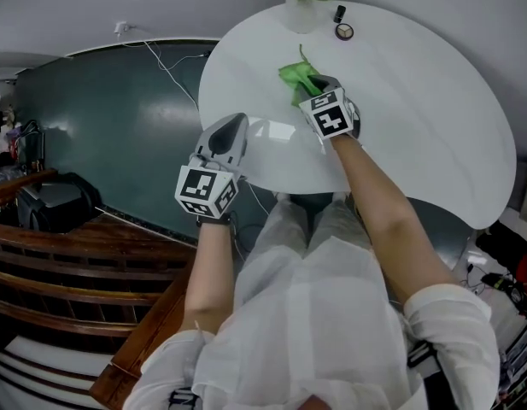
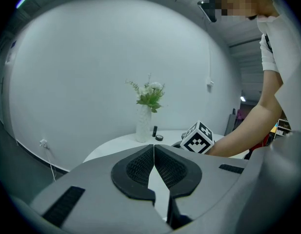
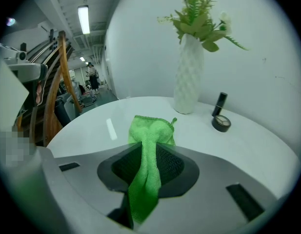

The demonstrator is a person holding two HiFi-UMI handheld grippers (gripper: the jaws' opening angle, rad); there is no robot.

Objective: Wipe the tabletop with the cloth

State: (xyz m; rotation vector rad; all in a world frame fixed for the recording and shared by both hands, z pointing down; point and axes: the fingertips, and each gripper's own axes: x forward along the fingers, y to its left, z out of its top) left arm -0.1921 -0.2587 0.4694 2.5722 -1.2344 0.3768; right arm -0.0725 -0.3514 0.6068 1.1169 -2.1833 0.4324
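Plainly clamped in the right claw (image 3: 149, 155): a bright green microfibre cloth (image 3: 150, 130), squeezed into a narrow rope between the two pads and fanning out past their tips. Fanned end seemingly resting on the white rounded worktop (image 3: 267, 155), though actual contact hard to confirm. From the head view, same right claw (image 1: 319, 84) reaching out over the middle of the worktop (image 1: 417, 101), with the cloth (image 1: 295, 73) showing as a green crumple just beyond its tips, toward the far edge.

Key relation for the coming stroke: long axis of the cloth running straight along the claw's own line, free end ahead of the tips, none trailing behind. Probably best drawn back toward the near edge, so that the fan drags flat; pushed forward, likely to bunch up under the tips.

Left claw (image 2: 153, 160) closed pad against pad, nothing between, held at the near left edge (image 1: 231, 131) and well apart from the cloth. Clearly the farther of the two, and not needed for wiping.

Worth watching at the far edge: a white ribbed vase of flowers (image 3: 188, 82), a small upright black tube (image 3: 220, 104) and a round black tin (image 3: 221, 123), all near the cloth's far side. Risk of a knock on any long forward sweep.
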